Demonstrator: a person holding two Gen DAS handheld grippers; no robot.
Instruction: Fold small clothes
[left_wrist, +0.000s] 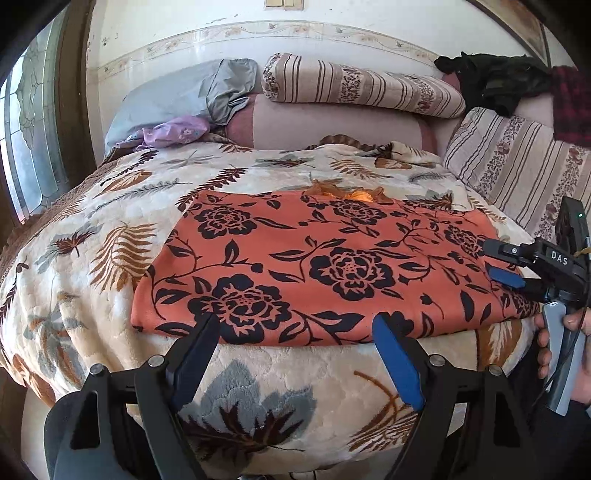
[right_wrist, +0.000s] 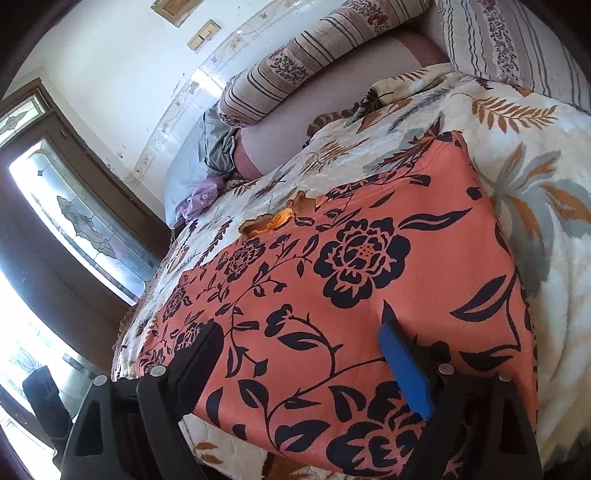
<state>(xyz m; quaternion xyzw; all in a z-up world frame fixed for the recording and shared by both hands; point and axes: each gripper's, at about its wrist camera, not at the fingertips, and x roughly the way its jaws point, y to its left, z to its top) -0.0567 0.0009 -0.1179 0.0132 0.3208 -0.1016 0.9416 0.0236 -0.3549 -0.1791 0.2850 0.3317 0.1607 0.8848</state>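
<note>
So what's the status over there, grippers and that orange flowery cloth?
Left gripper open at near edge. Right gripper open, over cloth. Orange floral cloth flat on blanket, not gripped. Nothing in the way.

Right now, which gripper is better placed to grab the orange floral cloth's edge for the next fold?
Right. The right gripper hangs open directly over the orange floral cloth; the left gripper, also open, sits just short of the near edge.

Orange garment (left_wrist: 332, 266): thin woven cloth, smooth, matt, printed with black flowers. Blanket (left_wrist: 110, 229): thick plush fleece, embossed leaf pattern, soft sheen. Far pillows (left_wrist: 354, 85): striped quilted cloth. Left gripper (left_wrist: 299, 332): matt black plastic fingers, one blue matt pad, bright metal pivot pins. Door frame (right_wrist: 74, 229): dark wood; patterned glass.
</note>
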